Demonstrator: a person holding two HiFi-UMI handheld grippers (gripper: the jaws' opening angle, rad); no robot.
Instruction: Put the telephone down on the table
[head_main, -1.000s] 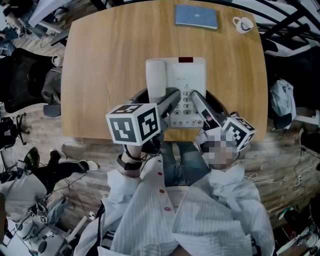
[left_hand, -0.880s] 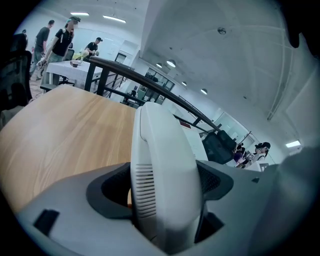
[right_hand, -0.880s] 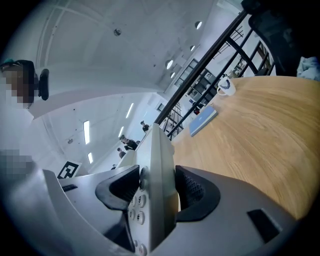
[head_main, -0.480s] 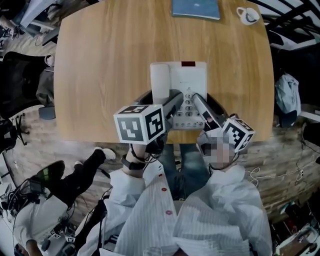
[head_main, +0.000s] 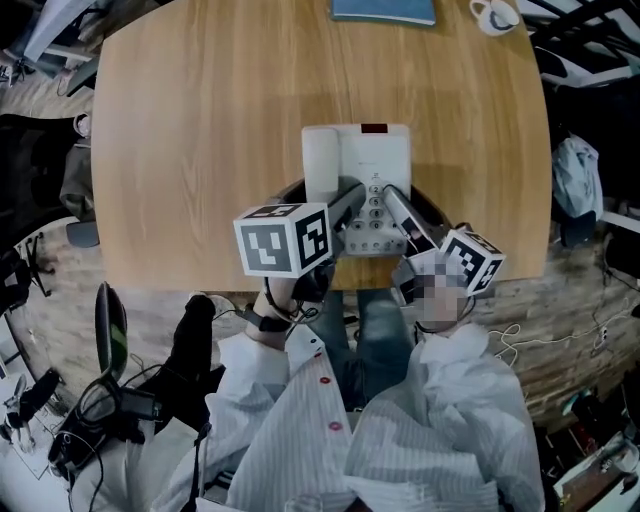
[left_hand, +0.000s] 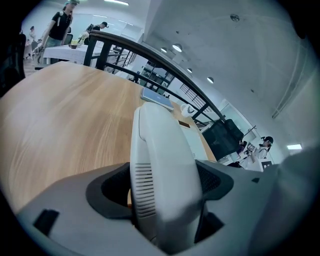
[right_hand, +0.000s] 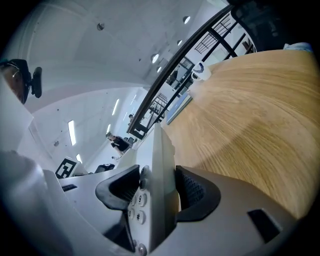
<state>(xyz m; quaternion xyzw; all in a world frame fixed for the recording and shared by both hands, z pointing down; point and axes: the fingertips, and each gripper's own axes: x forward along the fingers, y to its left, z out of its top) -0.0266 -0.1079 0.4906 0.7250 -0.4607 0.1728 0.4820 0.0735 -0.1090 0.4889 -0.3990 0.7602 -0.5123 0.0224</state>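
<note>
The white push-button desk telephone (head_main: 365, 165) lies over the near half of the light wooden table (head_main: 200, 130). To keep it level, the left gripper (head_main: 338, 203) pinches its handset (left_hand: 162, 175) and the right gripper (head_main: 397, 207) clamps the keypad edge.

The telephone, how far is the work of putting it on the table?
Done: the telephone is over the table, near its front edge. In hand: the left gripper clamps the handset, the right gripper the keypad edge. Left: set it down and release; contact is unclear.
</note>
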